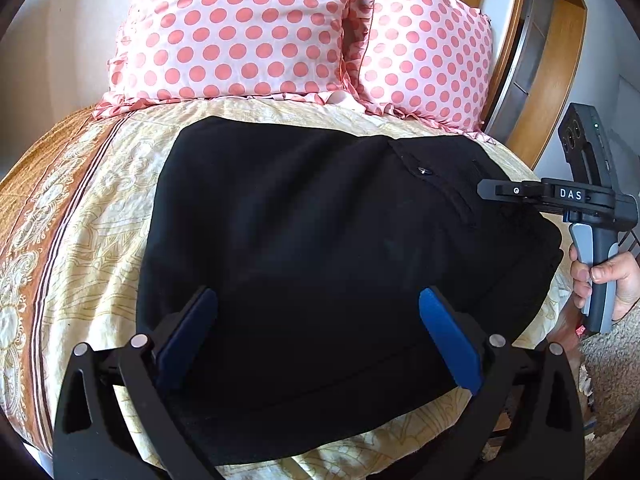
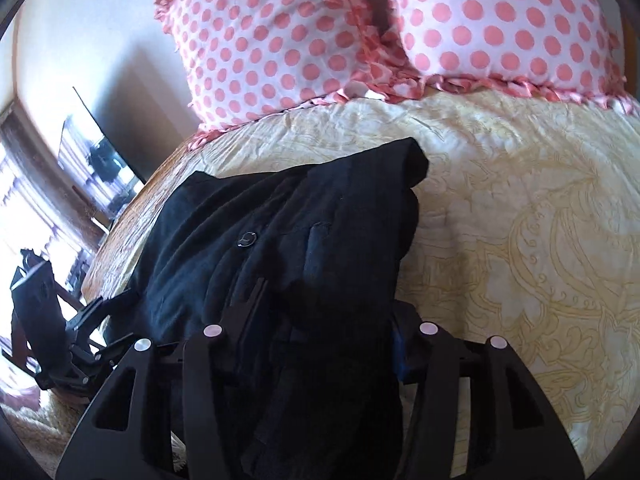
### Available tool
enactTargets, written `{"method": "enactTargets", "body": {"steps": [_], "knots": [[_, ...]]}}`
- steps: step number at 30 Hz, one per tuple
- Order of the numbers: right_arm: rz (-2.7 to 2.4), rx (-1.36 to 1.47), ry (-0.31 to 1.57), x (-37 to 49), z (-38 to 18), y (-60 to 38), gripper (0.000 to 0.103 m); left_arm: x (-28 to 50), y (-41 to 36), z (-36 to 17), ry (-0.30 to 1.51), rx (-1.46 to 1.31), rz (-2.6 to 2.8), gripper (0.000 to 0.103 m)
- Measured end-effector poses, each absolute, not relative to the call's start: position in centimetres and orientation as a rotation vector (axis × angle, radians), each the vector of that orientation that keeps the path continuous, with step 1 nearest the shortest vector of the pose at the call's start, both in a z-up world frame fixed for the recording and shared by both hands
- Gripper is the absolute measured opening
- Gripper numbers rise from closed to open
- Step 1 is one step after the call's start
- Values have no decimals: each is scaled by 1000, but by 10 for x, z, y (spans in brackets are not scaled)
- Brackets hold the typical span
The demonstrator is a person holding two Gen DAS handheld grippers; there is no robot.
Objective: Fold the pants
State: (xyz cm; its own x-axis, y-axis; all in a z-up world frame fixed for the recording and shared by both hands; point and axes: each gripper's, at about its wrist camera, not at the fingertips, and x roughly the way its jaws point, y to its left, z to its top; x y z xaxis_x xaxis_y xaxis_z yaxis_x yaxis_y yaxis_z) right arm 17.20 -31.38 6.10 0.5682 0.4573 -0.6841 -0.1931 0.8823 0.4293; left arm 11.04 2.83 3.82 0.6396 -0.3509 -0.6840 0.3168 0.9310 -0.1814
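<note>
The left wrist view showed the black pants (image 1: 320, 248) lying on the bed (image 1: 80, 240) as a compact, roughly rectangular bundle, its button and waistband toward 2 o'clock, with two polka-dot pillows (image 1: 240, 28) beyond at 12 o'clock. The left hand-held gripper (image 1: 318, 300) hovered over the near part of the bundle, its blue fingers (image 1: 450, 340) spread wide and grasping nothing. At 3 o'clock the right hand-held gripper (image 1: 486, 191) reached in at the waistband edge, held by the person's hand (image 1: 608, 280). The right wrist view showed the pants (image 2: 280, 240) bunched up between the right hand-held gripper's (image 2: 320, 344) fingers; the cloth hid the tips, so I cannot tell whether it was clenched. The left hand-held gripper (image 2: 92, 316) sat at 8 o'clock. Judging by the short, layered shape, the main folds seemed done; a last fold or tidying of the waistband side probably remained.
</note>
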Motion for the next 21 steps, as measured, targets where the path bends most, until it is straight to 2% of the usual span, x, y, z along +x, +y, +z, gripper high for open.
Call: {"method": "enactTargets", "body": {"steps": [7, 8, 10, 12, 21], "knots": [[417, 487, 956, 187, 41, -332, 58, 109, 28, 38, 787, -50, -388, 101], [437, 501, 953, 187, 40, -332, 55, 109, 28, 38, 786, -50, -388, 101], [455, 527, 942, 188, 40, -333, 37, 109, 28, 39, 786, -54, -393, 101], [481, 550, 912, 185, 46, -334, 28, 108, 32, 41, 787, -85, -403, 101], [543, 399, 822, 175, 83, -304, 24, 111, 79, 73, 725, -241, -361, 101]]}}
